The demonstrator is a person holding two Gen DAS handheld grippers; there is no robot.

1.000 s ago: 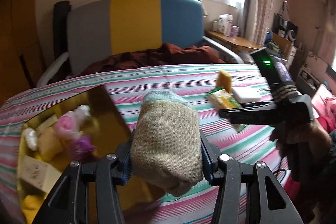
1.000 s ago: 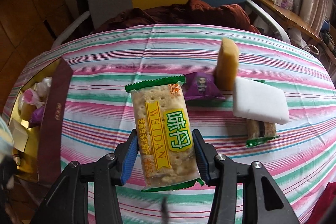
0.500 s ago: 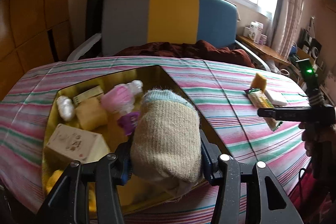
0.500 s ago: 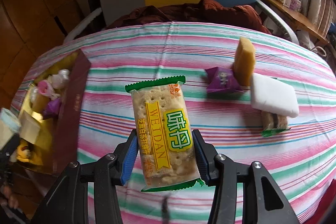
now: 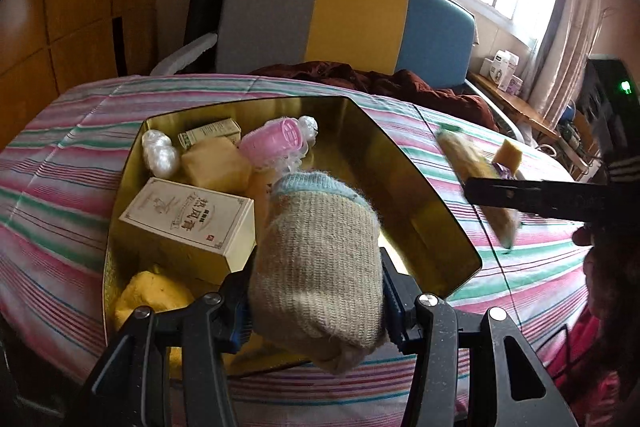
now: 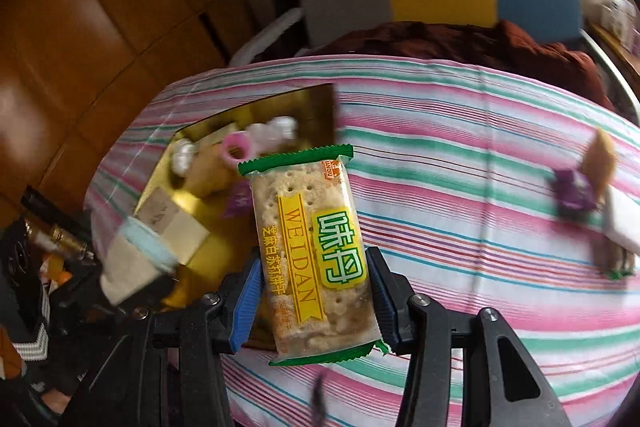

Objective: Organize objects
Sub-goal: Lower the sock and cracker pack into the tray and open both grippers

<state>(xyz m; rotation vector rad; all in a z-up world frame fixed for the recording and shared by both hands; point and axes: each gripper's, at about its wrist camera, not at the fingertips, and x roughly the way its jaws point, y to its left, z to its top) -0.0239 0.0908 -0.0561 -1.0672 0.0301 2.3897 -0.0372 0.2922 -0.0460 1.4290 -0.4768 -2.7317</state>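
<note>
the left gripper [image 5: 316,303] pinches a rolled beige sock [image 5: 320,263] with a pale blue cuff, its blue pads pressed against the sock's sides. the sock hangs over the near edge of the gold box [image 5: 404,171], which sits on a surface covered by a pink, green and white striped cloth [image 5: 60,163].

inside the gold box lie a cream carton with printed characters [image 5: 188,223], a pink hair roller [image 5: 276,143] toward the far side, a white wrapped bundle [image 5: 160,155] in the far left corner, a tan block [image 5: 216,163] between them, a small cream carton [image 5: 210,133] behind it, and a yellow sponge-like lump [image 5: 152,295] at the near left corner.

the right gripper [image 6: 312,303] pinches a green-edged packet of soda crackers [image 6: 312,251] marked "weidan", its pads pressed on the packet's long sides. the packet is held upright just beside the gold box, on the side away from the wooden wall panels [image 6: 80,27], and partly in front of the box's near corner.

well apart from the gold box, on the striped cloth, a purple sachet [image 6: 572,191], a yellow sponge [image 6: 600,159] standing on edge and a white block [image 6: 622,223] sit close together, blurred. beyond the box a grey, yellow and blue headboard [image 5: 352,23] stands behind a dark red blanket [image 5: 380,83].
</note>
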